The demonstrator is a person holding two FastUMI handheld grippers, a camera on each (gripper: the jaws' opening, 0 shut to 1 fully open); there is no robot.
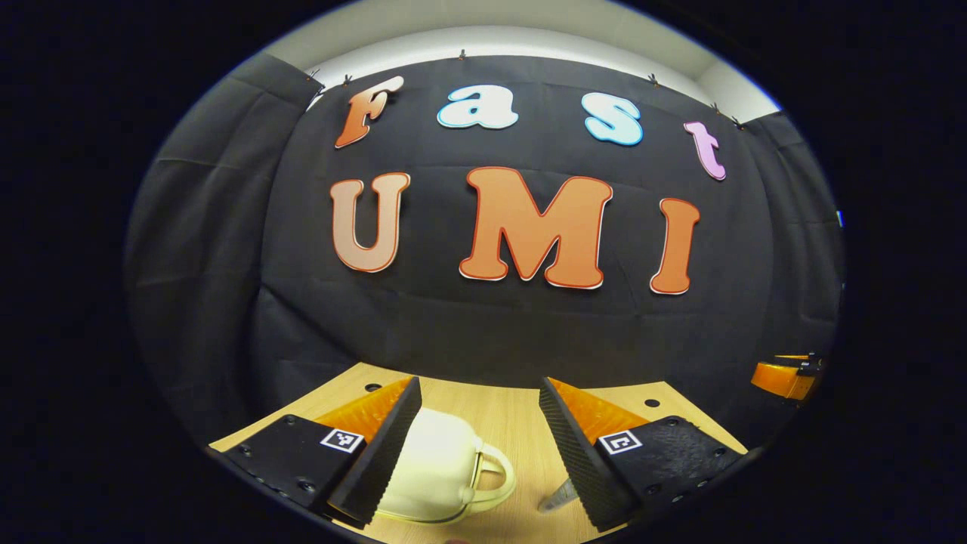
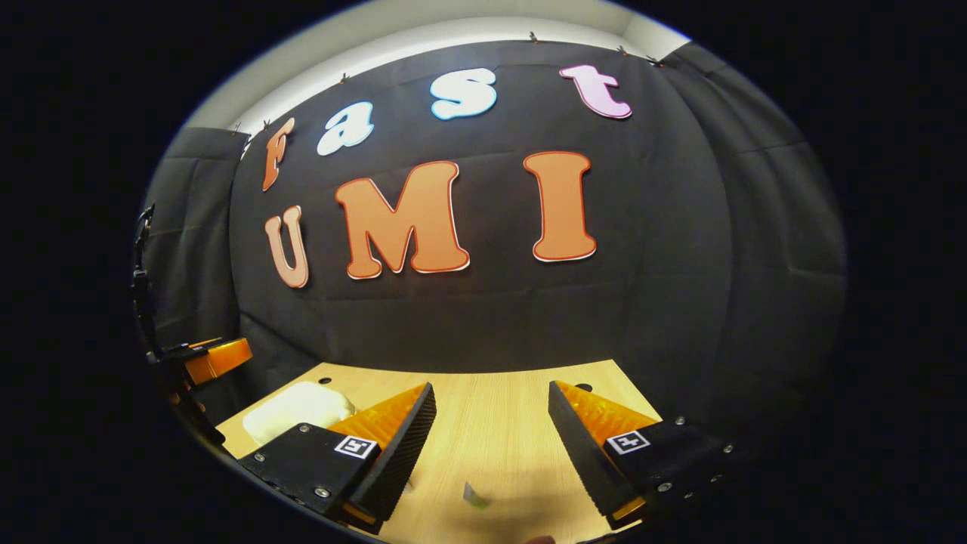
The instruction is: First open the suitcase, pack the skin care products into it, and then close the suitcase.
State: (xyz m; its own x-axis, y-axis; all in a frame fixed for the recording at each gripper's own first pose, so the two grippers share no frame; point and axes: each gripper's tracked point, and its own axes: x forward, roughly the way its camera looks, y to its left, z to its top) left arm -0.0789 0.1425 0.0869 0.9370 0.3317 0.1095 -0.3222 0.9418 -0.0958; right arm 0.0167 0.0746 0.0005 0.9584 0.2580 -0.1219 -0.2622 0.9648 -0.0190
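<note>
suitcase (image 1: 434,468) closed (cream, handle showing) on table (image 1: 514,415) | left tool (image 1: 477,446) released | right tool (image 2: 491,442) released, empty

1. The left gripper view looks forward from just behind the left gripper (image 1: 480,412), low over the wooden table (image 1: 506,415), and faces the booth's black back wall (image 1: 491,325) nearly square on.
2. It sits near the table's front edge; the cream suitcase (image 1: 438,468) lies close below, between its fingers.
3. The right gripper view rides behind the right gripper (image 2: 491,415), equally low, facing the same wall but turned slightly, so the wall's left part recedes.
4. Both views share the back wall, the table's far edge and the suitcase (image 2: 295,408), which lies near the table's left edge in the right gripper view.
5. Each view catches the other gripper at its rim: (image 1: 786,376) and (image 2: 215,359).
</note>
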